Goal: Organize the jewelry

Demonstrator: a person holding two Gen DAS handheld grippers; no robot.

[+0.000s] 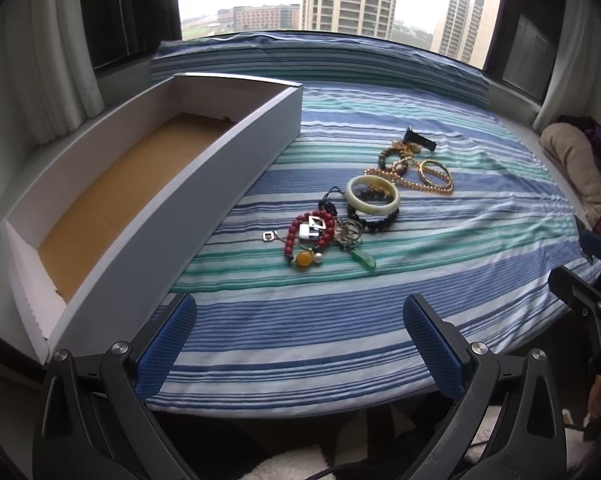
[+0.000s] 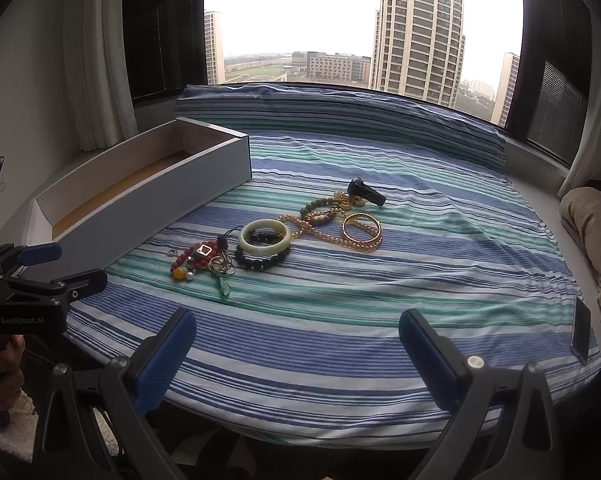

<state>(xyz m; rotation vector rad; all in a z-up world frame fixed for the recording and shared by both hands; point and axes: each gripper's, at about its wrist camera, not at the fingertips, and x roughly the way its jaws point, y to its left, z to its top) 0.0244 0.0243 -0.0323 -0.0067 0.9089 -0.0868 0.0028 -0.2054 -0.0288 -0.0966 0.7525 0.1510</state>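
A heap of jewelry lies on the striped cloth: a pale jade bangle (image 1: 372,196) (image 2: 264,237), a red bead bracelet (image 1: 310,234) (image 2: 194,258), a black bead bracelet (image 1: 374,220) (image 2: 262,260), gold chains and a gold bangle (image 1: 428,178) (image 2: 360,228), a green pendant (image 1: 364,260) (image 2: 223,287). An open white box (image 1: 204,184) (image 2: 160,200) with a brown floor stands empty to the left. My left gripper (image 1: 300,344) is open, near the table's front edge, short of the heap. My right gripper (image 2: 298,356) is open, also at the front edge.
The blue and green striped cloth (image 1: 440,280) (image 2: 380,300) covers the table. A window with curtains is behind. Beige fabric (image 1: 576,160) (image 2: 592,232) lies at the right. The left gripper's body (image 2: 28,280) shows at the left of the right wrist view.
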